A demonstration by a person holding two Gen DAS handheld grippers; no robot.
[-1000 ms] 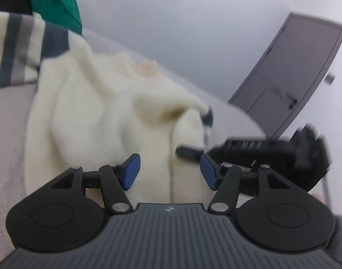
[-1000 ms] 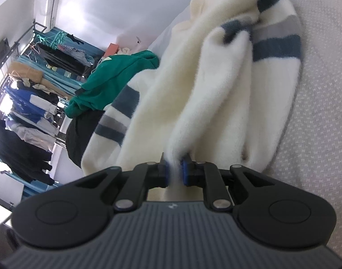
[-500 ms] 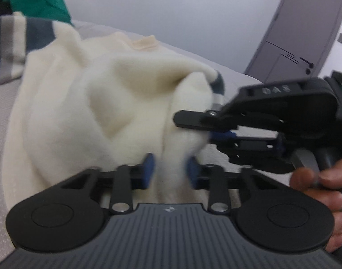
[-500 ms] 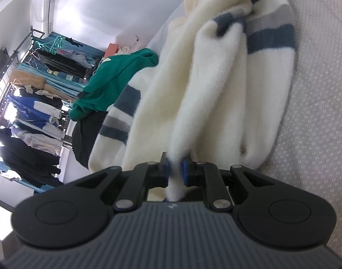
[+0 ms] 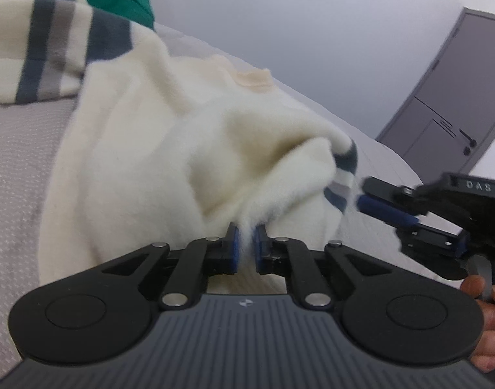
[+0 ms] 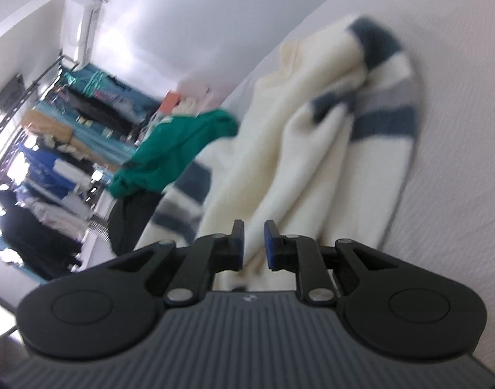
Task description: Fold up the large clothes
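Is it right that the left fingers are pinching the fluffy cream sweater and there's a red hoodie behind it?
Almost. The left gripper is pinching the cream sweater, but the hoodie behind it is green, not red. The right wrist view shows it best.

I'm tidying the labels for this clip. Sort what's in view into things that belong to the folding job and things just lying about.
Belongs to the job:
- cream striped sweater
- left gripper, shut on a pinch of the sweater
- right gripper, jaws opening, sweater fabric between them
- bed cover

Just lying about:
- green top
- black garment
- clothes rack
- door
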